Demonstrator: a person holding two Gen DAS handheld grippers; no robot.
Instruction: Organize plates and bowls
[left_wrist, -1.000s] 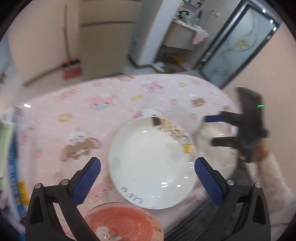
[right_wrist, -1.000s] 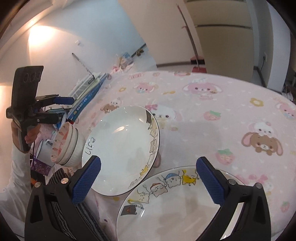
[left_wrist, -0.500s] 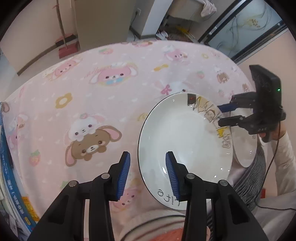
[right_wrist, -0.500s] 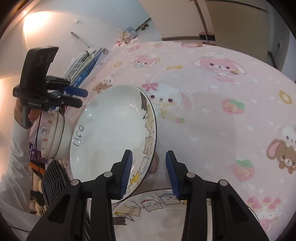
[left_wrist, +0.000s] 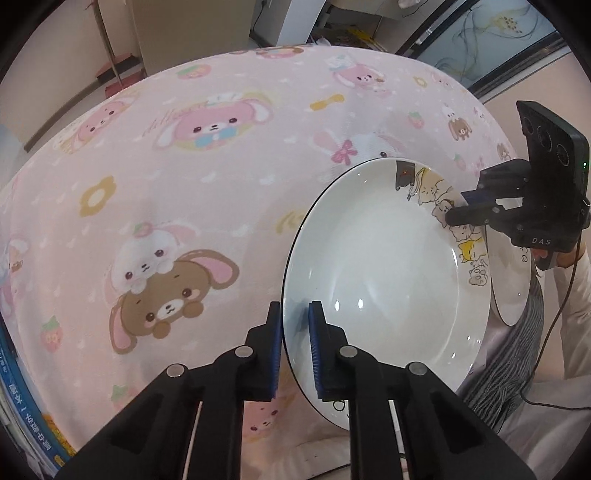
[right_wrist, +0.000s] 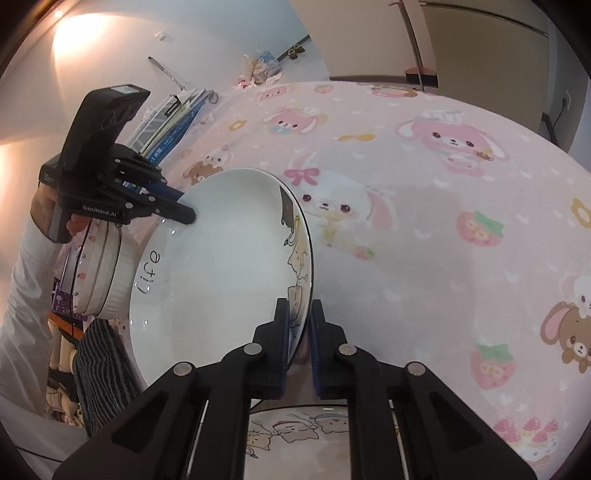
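Note:
A white deep plate (left_wrist: 388, 258) with cartoon cats on its rim and the word "life" lies on the pink tablecloth (left_wrist: 184, 184). My left gripper (left_wrist: 294, 306) straddles its near left rim, jaws closing, with the blue pads pressing on the edge. On the opposite, cat-printed rim sits my right gripper (left_wrist: 458, 206), also closing on it. In the right wrist view that gripper (right_wrist: 298, 304) pinches the plate (right_wrist: 221, 277) rim, and the left gripper (right_wrist: 186, 206) bites the far side.
A second cartoon plate (right_wrist: 295, 432) lies under my right gripper, also visible as the plate (left_wrist: 511, 280) past the first. Stacked pink-patterned bowls (right_wrist: 99, 273) stand by the held plate. Books (right_wrist: 166, 125) lie along the table's edge. A person's white sleeve (left_wrist: 576, 314) and striped clothing border the table.
Both grippers went from wide open to closed on opposite rims of the white plate. Both came down closer to it.

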